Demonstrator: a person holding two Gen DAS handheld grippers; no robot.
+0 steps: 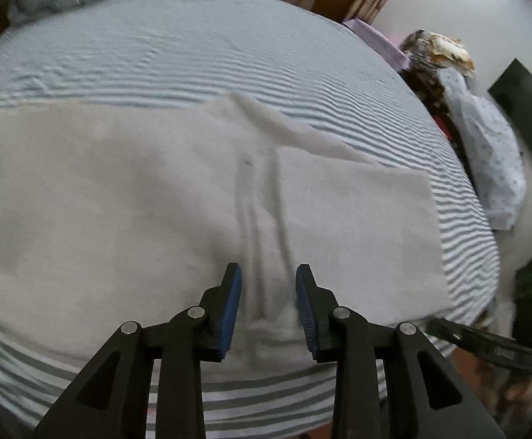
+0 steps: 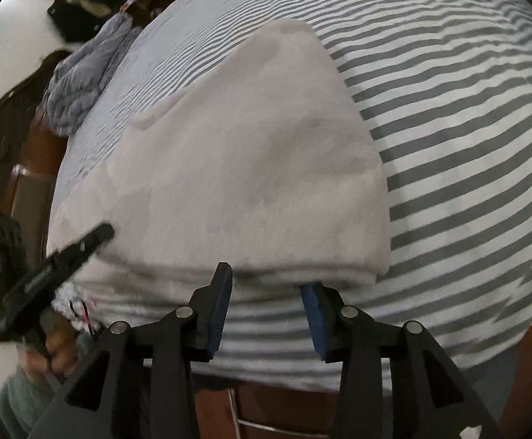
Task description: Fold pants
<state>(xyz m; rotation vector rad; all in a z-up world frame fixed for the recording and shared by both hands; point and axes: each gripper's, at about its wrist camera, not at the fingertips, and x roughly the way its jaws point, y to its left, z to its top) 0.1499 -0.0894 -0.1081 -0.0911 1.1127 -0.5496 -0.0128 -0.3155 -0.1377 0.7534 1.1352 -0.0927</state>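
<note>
The white pants (image 1: 127,197) lie flat and folded along their length on the striped bed, near its front edge. My left gripper (image 1: 268,274) is open and empty just above the pants, with a raised crease between its fingers. In the right wrist view the pants (image 2: 244,168) show as a layered stack with a folded near edge. My right gripper (image 2: 267,278) is open at that near edge; its right fingertip is tucked under the fabric edge. The left gripper (image 2: 46,274) shows at the left of that view, held in a hand.
The grey-and-white striped sheet (image 1: 192,47) covers the bed. A grey-blue blanket (image 2: 79,87) lies bunched at the bed's far corner. Patterned clothes (image 1: 485,146) hang beside the bed on the right. The wooden bed frame (image 2: 339,413) runs below the mattress.
</note>
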